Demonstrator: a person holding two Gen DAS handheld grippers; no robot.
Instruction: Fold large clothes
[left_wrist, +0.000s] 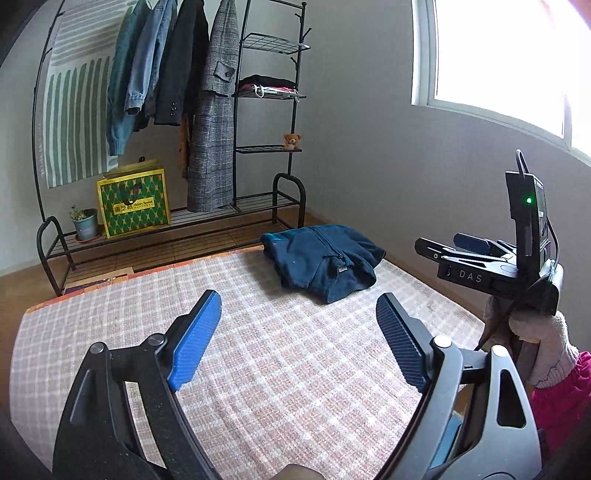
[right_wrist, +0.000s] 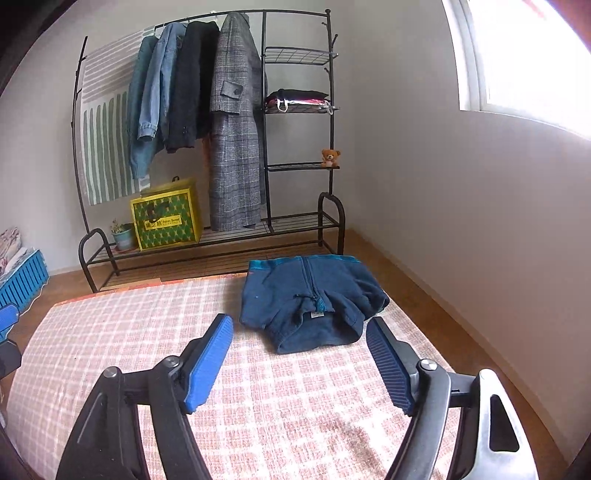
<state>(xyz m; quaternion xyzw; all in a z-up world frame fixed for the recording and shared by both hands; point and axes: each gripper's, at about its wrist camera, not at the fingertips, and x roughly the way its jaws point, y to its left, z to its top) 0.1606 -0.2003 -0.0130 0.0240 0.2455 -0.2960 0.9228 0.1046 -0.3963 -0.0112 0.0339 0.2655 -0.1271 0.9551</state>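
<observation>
1. Two grippers, both empty. Our left gripper (left_wrist: 299, 332) has its blue pads spread wide with only the checked mat (left_wrist: 258, 369) showing between them, and our right gripper (right_wrist: 299, 358) is just as wide, nothing pinched.

2. We see the navy zip jacket (right_wrist: 314, 299) already bundled into a compact stack at the far right part of the mat, close to where the mat ends near the clothes rack (right_wrist: 266, 122). In the right wrist view it lies just past the fingertips, not touching them.

3. Our read: the folding itself looks done or nearly done, and we're in the let-go-and-back-off bit. The near edge of the bundle looks a bit lumpy, so it may want a tidy.

4. If another fold or a tidy-up is next, we'd need both grippers back at the near corners of the bundle, pinching through all the layers so nothing slips out.

5. From the left wrist view the right gripper (left_wrist: 461, 245) sits off to the right, in a gloved hand (left_wrist: 543, 350), well clear of the jacket.
</observation>
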